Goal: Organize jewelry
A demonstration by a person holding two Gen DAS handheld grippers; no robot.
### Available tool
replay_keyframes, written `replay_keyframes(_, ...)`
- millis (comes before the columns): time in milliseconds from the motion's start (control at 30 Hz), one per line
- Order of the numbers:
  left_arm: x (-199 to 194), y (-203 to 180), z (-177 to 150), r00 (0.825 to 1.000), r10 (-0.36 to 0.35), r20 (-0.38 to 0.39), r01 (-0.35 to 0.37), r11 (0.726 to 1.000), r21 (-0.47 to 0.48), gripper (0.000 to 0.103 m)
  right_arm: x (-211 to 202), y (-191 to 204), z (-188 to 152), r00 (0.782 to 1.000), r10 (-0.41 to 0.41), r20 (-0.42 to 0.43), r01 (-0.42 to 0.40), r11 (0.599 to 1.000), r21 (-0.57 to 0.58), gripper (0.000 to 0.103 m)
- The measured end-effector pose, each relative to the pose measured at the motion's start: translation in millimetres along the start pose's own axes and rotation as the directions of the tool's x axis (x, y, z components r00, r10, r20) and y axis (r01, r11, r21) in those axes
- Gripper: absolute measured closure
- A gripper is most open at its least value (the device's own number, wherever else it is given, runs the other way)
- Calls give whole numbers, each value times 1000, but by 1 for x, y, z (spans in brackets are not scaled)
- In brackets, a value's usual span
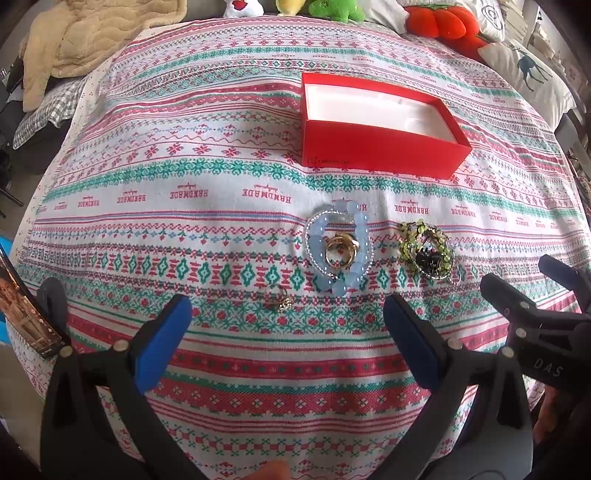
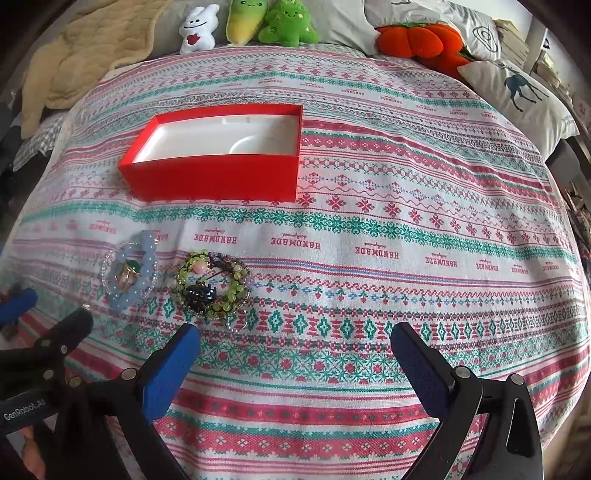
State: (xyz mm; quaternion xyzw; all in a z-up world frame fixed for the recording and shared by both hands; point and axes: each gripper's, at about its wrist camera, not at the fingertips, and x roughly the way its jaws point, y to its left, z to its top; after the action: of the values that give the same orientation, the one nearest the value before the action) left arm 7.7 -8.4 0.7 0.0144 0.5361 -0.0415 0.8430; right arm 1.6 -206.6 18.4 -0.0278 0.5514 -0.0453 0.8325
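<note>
My left gripper (image 1: 288, 325) hovers open over the patterned cloth (image 1: 184, 229), and a small gold ring (image 1: 279, 299) lies just ahead between its blue pads. Beyond it rests a pale blue bead bracelet (image 1: 316, 236) with gold rings (image 1: 341, 253) inside its loop. To its right lies a green bead bracelet (image 1: 406, 251) around a black clip (image 1: 426, 260). An open red box (image 1: 369, 147) with a white lining stands farther back. My right gripper (image 2: 295, 350) is open and holds nothing, with the green bracelet (image 2: 183, 275), blue bracelet (image 2: 147, 254) and red box (image 2: 214, 177) ahead to its left.
Plush toys (image 2: 258, 22), an orange cushion (image 2: 417, 40) and a deer pillow (image 2: 517, 96) line the far edge. A beige blanket (image 2: 85, 48) lies at the back left. A dark printed object (image 1: 26, 306) sits at the left edge. The cloth right of the jewelry is bare.
</note>
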Motion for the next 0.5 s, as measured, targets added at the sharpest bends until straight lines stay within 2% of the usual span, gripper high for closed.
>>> replay_keyframes(500, 0, 0, 1, 1000, 0, 2, 0, 1000, 1, 0, 1, 1, 0, 1000, -11, -1, 11, 1000, -3, 0)
